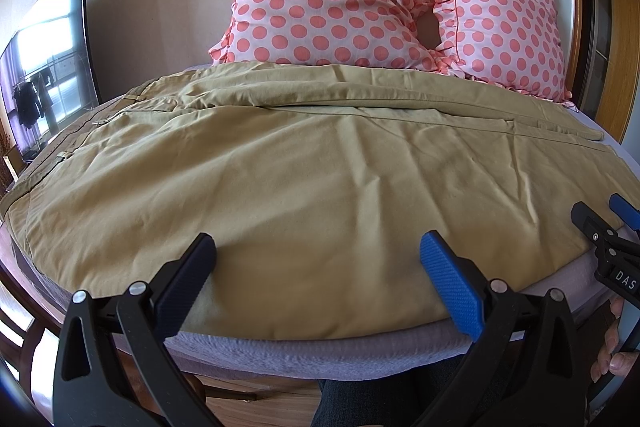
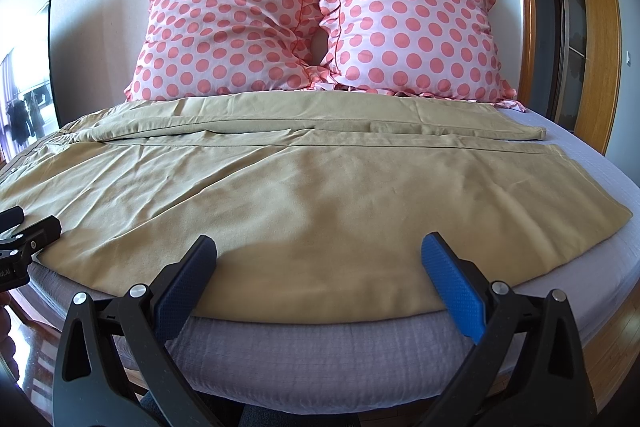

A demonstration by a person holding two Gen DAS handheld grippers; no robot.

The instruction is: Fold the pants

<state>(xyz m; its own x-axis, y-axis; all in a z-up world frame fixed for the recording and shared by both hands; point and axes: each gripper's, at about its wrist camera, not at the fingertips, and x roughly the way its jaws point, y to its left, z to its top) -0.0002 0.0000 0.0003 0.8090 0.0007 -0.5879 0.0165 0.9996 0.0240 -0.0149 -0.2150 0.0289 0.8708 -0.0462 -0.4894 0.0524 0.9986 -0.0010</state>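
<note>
Khaki pants [image 1: 304,163] lie spread flat across the bed, waistband at the left and leg ends at the right; they also show in the right wrist view [image 2: 312,187]. One leg lies nearer me, the other behind it by the pillows. My left gripper [image 1: 318,247] is open and empty, just above the near edge of the pants. My right gripper [image 2: 318,247] is open and empty over the near edge further right. The right gripper also shows at the right edge of the left wrist view [image 1: 600,219]. The left gripper shows at the left edge of the right wrist view [image 2: 28,223].
The bed has a lavender sheet [image 2: 320,347]. Two pink polka-dot pillows [image 2: 320,23] lean on the wall behind the pants. A dark TV screen [image 1: 48,67] stands to the left. A wooden door frame [image 2: 532,7] is at the right. Wood floor [image 1: 248,387] lies below the bed edge.
</note>
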